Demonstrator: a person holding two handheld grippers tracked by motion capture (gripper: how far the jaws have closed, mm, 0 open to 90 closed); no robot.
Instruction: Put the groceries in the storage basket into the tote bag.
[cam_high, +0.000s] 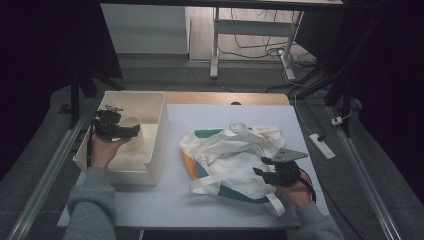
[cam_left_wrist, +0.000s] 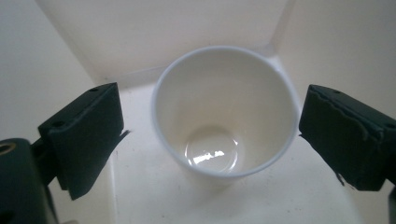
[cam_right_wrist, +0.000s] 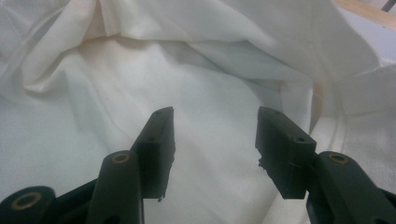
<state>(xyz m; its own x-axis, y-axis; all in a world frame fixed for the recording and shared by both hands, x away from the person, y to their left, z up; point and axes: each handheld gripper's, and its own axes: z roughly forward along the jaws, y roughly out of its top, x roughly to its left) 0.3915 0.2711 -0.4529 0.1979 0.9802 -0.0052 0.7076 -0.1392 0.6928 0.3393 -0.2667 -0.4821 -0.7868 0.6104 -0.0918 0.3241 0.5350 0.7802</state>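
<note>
A white paper cup stands upright inside a cream open-top box at the table's left. My left gripper reaches into the box from the left. Its jaws stand wide on either side of the empty cup, and the left gripper is open, with its pads off the cup's wall. A crumpled white tote bag with teal and orange patches lies mid-table. My right gripper hovers at the bag's right edge. The right gripper is open over the white cloth with nothing between its fingers.
The box's near wall is low, and its right wall stands between cup and bag. A white mat covers the table, with a wooden strip at the back. A power strip lies on the floor at right.
</note>
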